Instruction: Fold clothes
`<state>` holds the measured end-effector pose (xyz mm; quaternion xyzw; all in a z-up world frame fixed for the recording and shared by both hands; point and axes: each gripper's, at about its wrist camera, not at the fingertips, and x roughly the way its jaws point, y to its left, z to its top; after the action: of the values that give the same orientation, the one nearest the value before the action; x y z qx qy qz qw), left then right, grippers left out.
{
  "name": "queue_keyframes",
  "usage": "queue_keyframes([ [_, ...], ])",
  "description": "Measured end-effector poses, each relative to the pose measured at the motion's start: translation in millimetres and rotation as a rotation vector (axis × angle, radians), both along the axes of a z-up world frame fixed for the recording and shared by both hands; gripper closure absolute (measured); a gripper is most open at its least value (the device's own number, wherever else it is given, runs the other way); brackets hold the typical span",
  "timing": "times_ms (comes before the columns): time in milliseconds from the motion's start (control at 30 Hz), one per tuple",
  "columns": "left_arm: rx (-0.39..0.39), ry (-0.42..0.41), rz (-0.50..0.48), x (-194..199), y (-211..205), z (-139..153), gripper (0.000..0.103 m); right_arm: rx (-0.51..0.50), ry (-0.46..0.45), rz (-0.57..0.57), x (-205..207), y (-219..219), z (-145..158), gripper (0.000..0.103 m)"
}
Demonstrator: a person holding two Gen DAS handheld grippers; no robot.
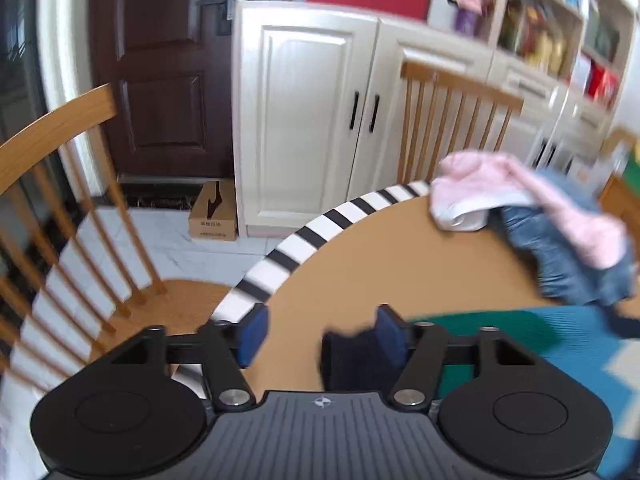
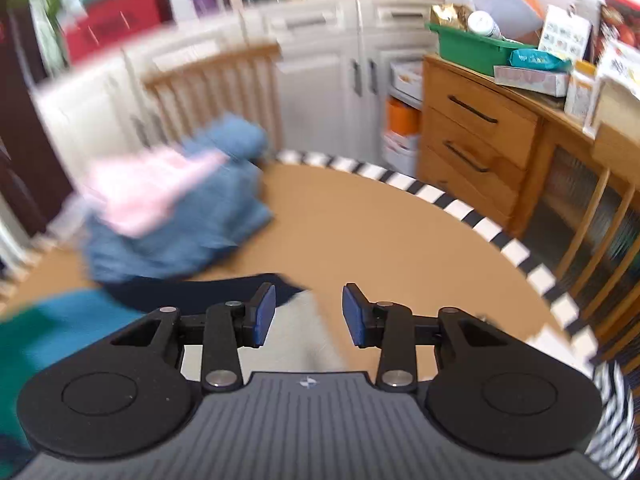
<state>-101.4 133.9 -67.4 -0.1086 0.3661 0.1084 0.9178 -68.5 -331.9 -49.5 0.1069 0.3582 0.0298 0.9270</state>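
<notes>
A colour-block garment of blue, teal and white [image 1: 568, 344] lies on the brown table just ahead of me, with a dark navy edge [image 1: 352, 360] between my left fingers. My left gripper [image 1: 320, 336] is open, and the navy cloth rests against its right pad [image 1: 390, 332]. In the right wrist view the same garment [image 2: 60, 320] shows its navy collar [image 2: 208, 288] and a white part [image 2: 308, 332]. My right gripper [image 2: 308, 314] is open over that white part. A heap of pink clothing [image 1: 520, 192] and blue denim [image 1: 568, 264] sits further back; it also shows in the right wrist view [image 2: 176, 216].
The table [image 1: 400, 256] has a black-and-white striped edge [image 1: 316, 228]. Wooden chairs stand to the left [image 1: 60, 200] and behind it [image 1: 456, 120]. White cabinets [image 1: 304, 120] line the wall. A wooden drawer unit [image 2: 480, 152] with a green bin [image 2: 472, 48] stands on the right.
</notes>
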Motion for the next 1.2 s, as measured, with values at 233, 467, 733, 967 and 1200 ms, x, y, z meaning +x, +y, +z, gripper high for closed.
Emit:
queue_keyframes([
  [233,-0.217,-0.026,-0.007,-187.4,-56.1,33.3,0.016,0.171,-0.006,0.078,-174.4,-28.7,0.3,0.048],
  [467,-0.43,0.04,0.033,-332.4,-113.4,2.1,0.012,0.334,0.123,0.0,-292.5,-77.1,-34.9,0.036],
  [733,-0.675,0.07,0.232,-376.1,-118.7,-51.8,0.012,0.671,0.218,-0.181,-321.0,-108.9,-80.0,0.035],
  [967,-0.908,-0.025,0.451,-403.4,-87.2,-76.5,0.012,0.782,0.254,-0.23,-324.1,-106.4,-101.1,0.035],
  [1200,-0.986,-0.12,0.552,-399.8,-58.4,-89.3,0.012,0.831,0.261,-0.251,-310.3,-102.8,-109.0,0.034],
])
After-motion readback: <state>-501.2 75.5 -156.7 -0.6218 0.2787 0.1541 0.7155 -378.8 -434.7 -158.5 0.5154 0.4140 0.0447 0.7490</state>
